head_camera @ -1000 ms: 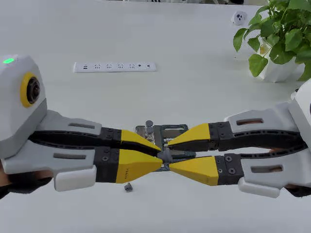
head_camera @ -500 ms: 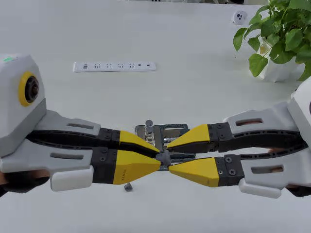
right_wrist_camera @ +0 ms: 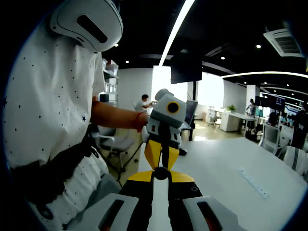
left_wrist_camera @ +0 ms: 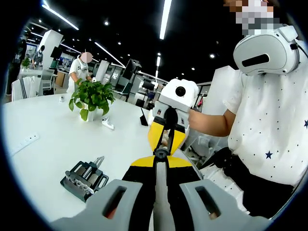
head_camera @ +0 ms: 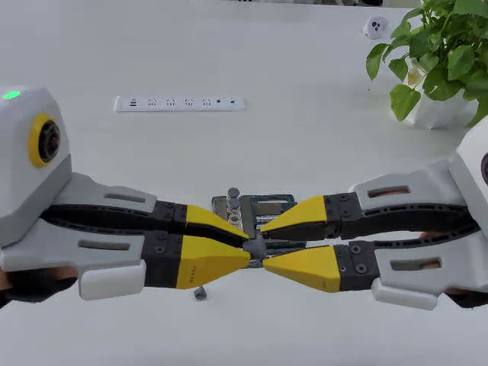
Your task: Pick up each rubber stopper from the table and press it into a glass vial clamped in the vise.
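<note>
A small grey rubber stopper [head_camera: 256, 245] hangs in the air between the tips of both grippers, which meet nose to nose in front of the vise [head_camera: 268, 206]. My left gripper [head_camera: 245, 247] comes in from the left and is shut on the stopper [left_wrist_camera: 161, 153]. From the right, my right gripper [head_camera: 265, 245] is shut on the same stopper [right_wrist_camera: 161, 173]. The small metal vise [left_wrist_camera: 85, 175] sits on the table just behind the tips. It holds glass vials, one with a grey stopper [head_camera: 233, 194] on top. Another loose stopper [head_camera: 200, 293] lies on the table below the left jaws.
A white power strip [head_camera: 180, 104] lies farther back on the white table [head_camera: 320, 137]. A potted plant [head_camera: 442, 61] stands at the right rear, and a small white object [head_camera: 375, 27] sits near the far edge. A person's torso is behind the grippers in both gripper views.
Both grippers have stayed tip to tip on the stopper and have drifted very slightly to the left. Nothing else has moved.
</note>
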`<action>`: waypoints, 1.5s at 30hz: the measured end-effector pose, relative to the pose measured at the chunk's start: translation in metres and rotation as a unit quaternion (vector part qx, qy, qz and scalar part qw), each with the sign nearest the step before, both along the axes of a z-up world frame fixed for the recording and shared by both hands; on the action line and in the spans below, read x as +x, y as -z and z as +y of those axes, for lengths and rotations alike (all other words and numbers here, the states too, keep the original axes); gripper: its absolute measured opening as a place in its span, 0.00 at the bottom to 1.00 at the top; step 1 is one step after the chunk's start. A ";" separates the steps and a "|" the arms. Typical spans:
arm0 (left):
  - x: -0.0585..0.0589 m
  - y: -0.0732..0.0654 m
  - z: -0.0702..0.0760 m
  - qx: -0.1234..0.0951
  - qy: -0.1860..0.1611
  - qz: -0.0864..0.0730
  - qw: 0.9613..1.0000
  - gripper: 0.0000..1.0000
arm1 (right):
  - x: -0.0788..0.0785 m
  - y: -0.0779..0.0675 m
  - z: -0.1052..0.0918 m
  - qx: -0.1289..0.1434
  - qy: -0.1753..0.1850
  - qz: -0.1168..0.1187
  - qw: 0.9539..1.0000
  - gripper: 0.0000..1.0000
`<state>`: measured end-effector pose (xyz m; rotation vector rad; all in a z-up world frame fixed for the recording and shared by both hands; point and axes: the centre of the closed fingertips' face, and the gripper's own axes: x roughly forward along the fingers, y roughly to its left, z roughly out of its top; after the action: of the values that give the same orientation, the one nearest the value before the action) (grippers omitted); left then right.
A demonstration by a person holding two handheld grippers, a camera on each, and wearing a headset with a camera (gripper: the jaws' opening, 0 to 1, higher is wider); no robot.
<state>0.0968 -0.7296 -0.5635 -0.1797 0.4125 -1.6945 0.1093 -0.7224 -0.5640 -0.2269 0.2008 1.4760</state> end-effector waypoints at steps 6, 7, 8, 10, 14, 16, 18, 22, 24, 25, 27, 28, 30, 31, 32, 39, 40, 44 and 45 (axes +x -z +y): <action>0.004 0.002 0.000 -0.003 -0.009 -0.010 1.000 0.03 | 0.004 0.002 0.000 -0.003 0.007 0.001 1.000 0.05; 0.004 0.004 0.000 -0.001 -0.010 -0.010 1.000 0.04 | 0.004 0.004 0.000 -0.007 0.007 0.002 1.000 0.05; 0.004 0.005 0.000 0.000 -0.012 -0.009 1.000 0.04 | 0.005 0.005 0.000 -0.009 0.008 0.003 1.000 0.06; 0.006 0.007 0.000 0.000 -0.016 -0.016 1.000 0.04 | 0.006 0.007 0.000 -0.012 0.010 0.005 1.000 0.06; 0.009 0.011 0.002 0.003 -0.022 -0.020 1.000 0.04 | 0.010 0.010 0.000 -0.017 0.013 0.009 1.000 0.06; 0.010 0.014 0.003 0.007 -0.027 -0.021 0.999 0.06 | 0.013 0.010 -0.001 -0.019 0.015 0.013 1.000 0.06; 0.011 0.017 0.005 0.009 -0.031 -0.020 0.999 0.08 | 0.018 0.011 -0.003 -0.022 0.017 0.016 0.999 0.06; 0.018 0.023 0.010 0.011 -0.051 -0.022 0.998 0.15 | 0.027 0.016 -0.006 -0.035 0.027 0.022 0.999 0.06; 0.021 0.026 0.013 0.014 -0.060 -0.025 0.998 0.18 | 0.031 0.019 -0.007 -0.043 0.034 0.026 0.998 0.06; 0.023 0.028 0.014 0.015 -0.066 -0.026 0.997 0.19 | 0.035 0.023 -0.010 -0.051 0.037 0.029 0.998 0.06; 0.027 0.031 0.017 0.013 -0.080 -0.026 0.996 0.22 | 0.043 0.028 -0.012 -0.064 0.046 0.035 0.996 0.06; 0.029 0.033 0.018 0.015 -0.087 -0.028 0.996 0.24 | 0.046 0.032 -0.013 -0.073 0.051 0.036 0.995 0.06; 0.033 0.040 0.021 0.024 -0.099 -0.032 0.994 0.28 | 0.052 0.037 -0.013 -0.087 0.053 0.039 0.994 0.06; 0.036 0.042 0.022 0.026 -0.106 -0.036 0.993 0.30 | 0.056 0.039 -0.013 -0.093 0.057 0.041 0.993 0.06; 0.039 0.045 0.024 0.029 -0.116 -0.040 0.992 0.33 | 0.060 0.043 -0.013 -0.103 0.060 0.042 0.992 0.06; 0.049 0.068 0.031 0.060 -0.148 -0.056 0.986 0.47 | 0.086 0.068 -0.014 -0.159 0.075 0.056 0.983 0.06; 0.051 0.071 0.032 0.064 -0.154 -0.058 0.984 0.50 | 0.091 0.073 -0.013 -0.169 0.077 0.060 0.981 0.06; 0.057 0.083 0.033 0.076 -0.169 -0.061 0.981 0.60 | 0.109 0.089 -0.015 -0.196 0.083 0.072 0.974 0.06; 0.058 0.086 0.034 0.080 -0.173 -0.064 0.980 0.62 | 0.115 0.095 -0.016 -0.210 0.087 0.071 0.971 0.06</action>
<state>0.1551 -0.6960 -0.6491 -0.0215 0.3947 -1.3160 0.2240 -0.7388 -0.6594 -0.4349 0.6367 1.2634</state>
